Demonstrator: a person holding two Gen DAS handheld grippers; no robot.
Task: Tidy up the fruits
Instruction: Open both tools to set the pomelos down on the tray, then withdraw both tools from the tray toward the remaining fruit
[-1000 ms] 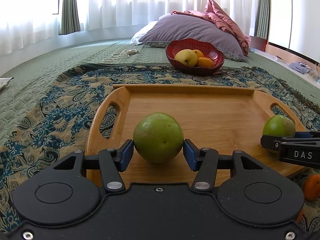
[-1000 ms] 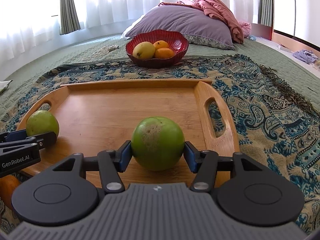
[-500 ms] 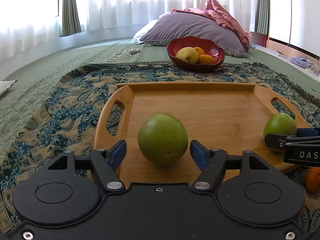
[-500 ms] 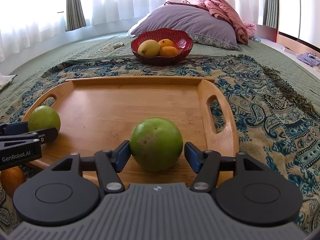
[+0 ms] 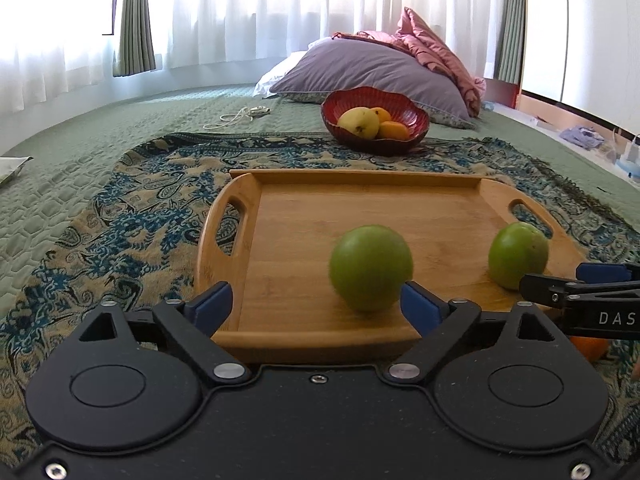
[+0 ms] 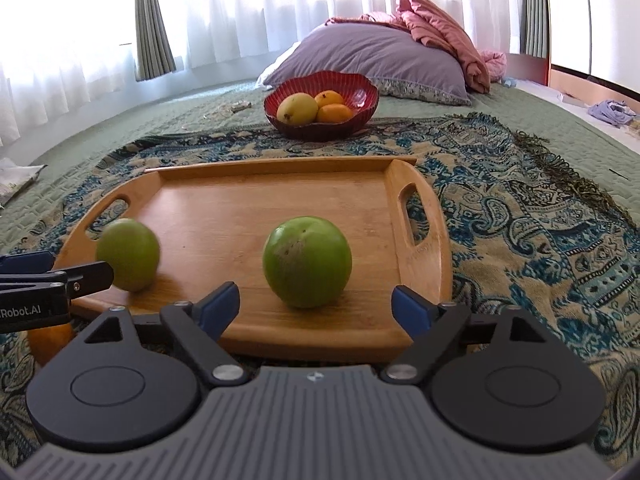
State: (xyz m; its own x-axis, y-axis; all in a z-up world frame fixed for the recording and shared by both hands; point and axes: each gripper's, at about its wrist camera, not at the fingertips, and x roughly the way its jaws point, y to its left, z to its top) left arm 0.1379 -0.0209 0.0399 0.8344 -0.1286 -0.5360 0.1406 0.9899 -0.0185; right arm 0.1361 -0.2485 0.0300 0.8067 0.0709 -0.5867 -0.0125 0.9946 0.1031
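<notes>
Two green fruits rest on a wooden tray (image 5: 360,178) (image 6: 280,168) near its front edge. In the left wrist view the left green fruit (image 5: 370,267) lies just ahead of my open left gripper (image 5: 316,304), close to its right finger; the other green fruit (image 5: 517,255) sits to the right. In the right wrist view the right green fruit (image 6: 307,262) lies ahead of my open right gripper (image 6: 316,306); the left one (image 6: 128,254) looks blurred. Both grippers are empty.
A red bowl (image 5: 416,118) (image 6: 364,96) with a yellow fruit and oranges stands beyond the tray on a patterned blanket (image 5: 132,208). An orange (image 6: 50,342) lies on the blanket in front of the tray, between the grippers. Pillows (image 5: 372,68) lie behind.
Both grippers have opened and let go of their green fruits, then drawn back from the tray. The left fruit has shifted to the right and looks blurred.
</notes>
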